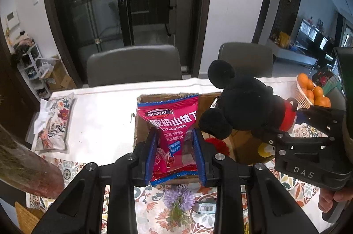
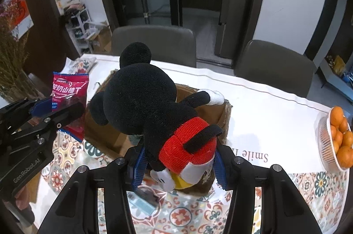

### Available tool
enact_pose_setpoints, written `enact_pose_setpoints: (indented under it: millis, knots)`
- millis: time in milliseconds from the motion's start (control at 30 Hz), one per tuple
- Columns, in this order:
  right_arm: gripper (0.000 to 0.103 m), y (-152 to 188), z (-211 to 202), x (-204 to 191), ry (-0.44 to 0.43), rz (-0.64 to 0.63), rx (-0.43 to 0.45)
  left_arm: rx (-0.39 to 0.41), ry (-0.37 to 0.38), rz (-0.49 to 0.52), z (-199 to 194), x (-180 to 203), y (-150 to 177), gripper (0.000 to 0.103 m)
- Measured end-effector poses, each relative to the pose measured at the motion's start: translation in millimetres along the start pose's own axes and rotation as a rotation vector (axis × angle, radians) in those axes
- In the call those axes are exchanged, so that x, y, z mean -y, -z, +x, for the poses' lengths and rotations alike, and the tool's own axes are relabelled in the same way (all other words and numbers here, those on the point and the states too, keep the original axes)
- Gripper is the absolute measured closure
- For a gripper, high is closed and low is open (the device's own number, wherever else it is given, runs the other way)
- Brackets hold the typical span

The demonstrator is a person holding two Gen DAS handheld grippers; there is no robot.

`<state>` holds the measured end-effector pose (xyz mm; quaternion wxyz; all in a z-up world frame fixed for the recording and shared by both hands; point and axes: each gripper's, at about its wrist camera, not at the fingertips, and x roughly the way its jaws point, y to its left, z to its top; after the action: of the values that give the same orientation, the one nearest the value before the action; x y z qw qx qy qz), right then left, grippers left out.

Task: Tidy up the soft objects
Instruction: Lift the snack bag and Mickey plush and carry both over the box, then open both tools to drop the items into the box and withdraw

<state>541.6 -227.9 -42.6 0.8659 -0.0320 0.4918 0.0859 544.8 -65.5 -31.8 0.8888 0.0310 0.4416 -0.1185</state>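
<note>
My left gripper (image 1: 175, 154) is shut on a red snack bag (image 1: 172, 121) with white lettering, held upright over the near left part of an open cardboard box (image 1: 245, 145). Its blue pads pinch the bag's lower half. My right gripper (image 2: 179, 164) is shut on a black plush mouse (image 2: 143, 101) in red shorts, gripped at the body, head hanging over the box (image 2: 220, 117). In the left wrist view the mouse (image 1: 245, 101) hangs to the right of the bag. In the right wrist view the bag (image 2: 69, 90) shows at the left. Something red lies in the box.
A floral pouch (image 1: 55, 123) lies at the table's left. A white basket of oranges (image 2: 326, 141) stands at the right. Dried grass in a vase (image 2: 13, 70) is at the near left. A purple flower (image 1: 178, 196) lies below the box. Two grey chairs (image 1: 134, 64) stand behind the table.
</note>
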Motion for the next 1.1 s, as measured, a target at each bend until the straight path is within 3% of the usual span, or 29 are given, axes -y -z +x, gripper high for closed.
enact_pose_setpoints:
  millis: [133,200,300,567,1100]
  knots:
    - [0.048,-5,20,3,-0.018,-0.01,-0.045,-0.051,0.019,-0.014,19,-1,-3,0.071]
    - [0.039,-6,28,6,-0.013,-0.007,-0.065,-0.075,0.024,-0.02,28,0,-3,0.069]
    - [0.023,-6,31,8,0.007,-0.005,-0.051,-0.095,0.024,-0.005,36,2,-2,0.05]
    - [0.022,-3,14,14,0.071,0.04,0.005,-0.058,-0.028,0.012,23,2,1,0.045]
    - [0.022,43,-70,7,0.111,0.093,0.148,0.047,-0.037,0.025,-55,16,35,0.034]
